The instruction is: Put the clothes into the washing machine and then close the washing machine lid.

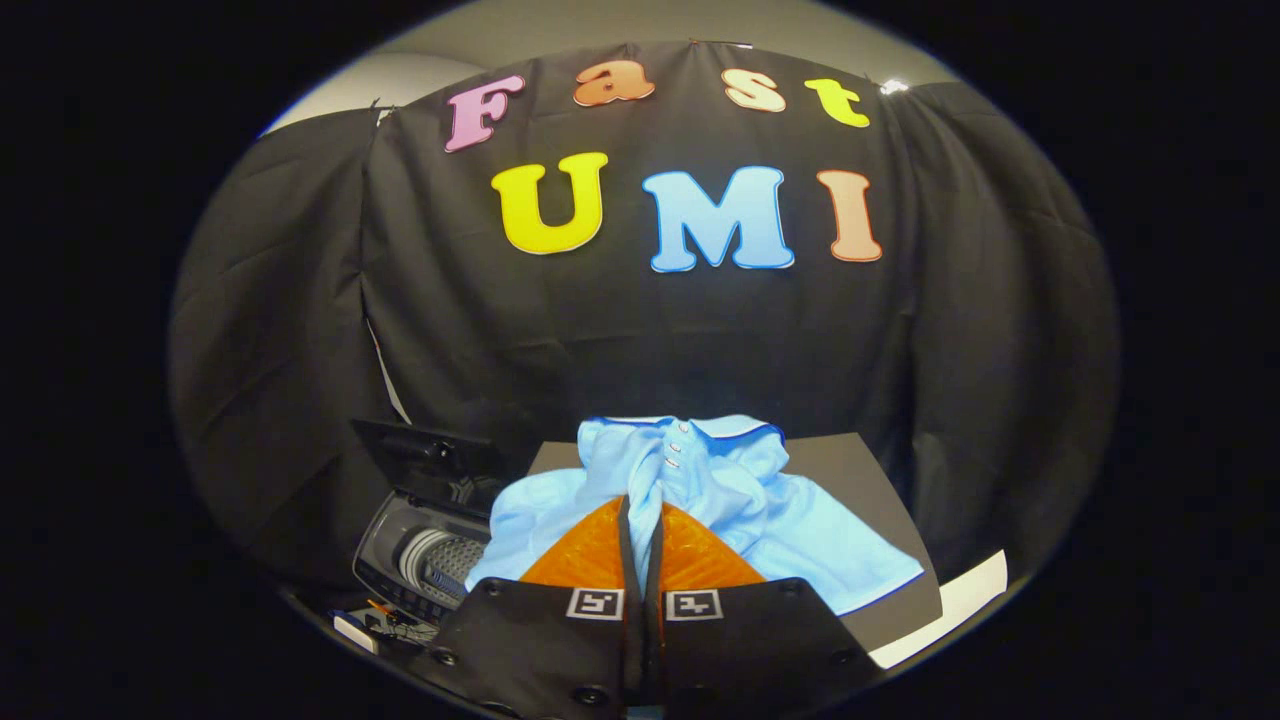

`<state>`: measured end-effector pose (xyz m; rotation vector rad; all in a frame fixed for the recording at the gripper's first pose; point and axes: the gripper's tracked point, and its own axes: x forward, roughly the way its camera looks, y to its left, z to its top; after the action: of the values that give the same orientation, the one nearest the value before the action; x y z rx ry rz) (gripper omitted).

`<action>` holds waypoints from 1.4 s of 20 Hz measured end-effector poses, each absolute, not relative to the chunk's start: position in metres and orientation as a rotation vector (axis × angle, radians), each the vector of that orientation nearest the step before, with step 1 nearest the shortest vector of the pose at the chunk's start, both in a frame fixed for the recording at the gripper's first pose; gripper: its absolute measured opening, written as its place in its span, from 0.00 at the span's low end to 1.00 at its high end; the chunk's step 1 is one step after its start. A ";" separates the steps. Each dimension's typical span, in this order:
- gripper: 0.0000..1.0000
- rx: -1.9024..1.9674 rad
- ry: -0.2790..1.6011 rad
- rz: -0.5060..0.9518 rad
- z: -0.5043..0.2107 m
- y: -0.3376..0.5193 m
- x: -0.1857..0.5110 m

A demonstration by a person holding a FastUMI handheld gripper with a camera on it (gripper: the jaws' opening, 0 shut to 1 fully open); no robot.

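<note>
With the gripper (640, 510) pinching the light-blue polo shirt (700, 500), it should lift high, then swing toward ten o'clock over the washing machine's (430, 560) open drum

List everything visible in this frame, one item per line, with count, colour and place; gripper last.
Shirt: one, light blue with a darker-trimmed collar, bunched on the dark board, pinched between the fingers.
Board: one, dark grey, under the shirt.
Washing machine: one, small, grey and black, lid raised, beside the board, left of the fingers.
White surface: one, below the board's near corner.
Gripper: one, fingers closed on a fold of the shirt.
</note>
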<state>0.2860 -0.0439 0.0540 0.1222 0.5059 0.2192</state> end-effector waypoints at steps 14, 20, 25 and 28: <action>0.02 0.128 0.324 0.351 0.150 0.006 0.290; 0.01 0.123 0.284 0.445 0.175 0.060 0.286; 0.01 0.132 0.279 0.527 0.184 0.120 0.281; 0.02 0.136 0.283 0.583 0.187 0.156 0.276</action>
<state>0.2756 0.1562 0.1868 0.1364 0.2828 0.5835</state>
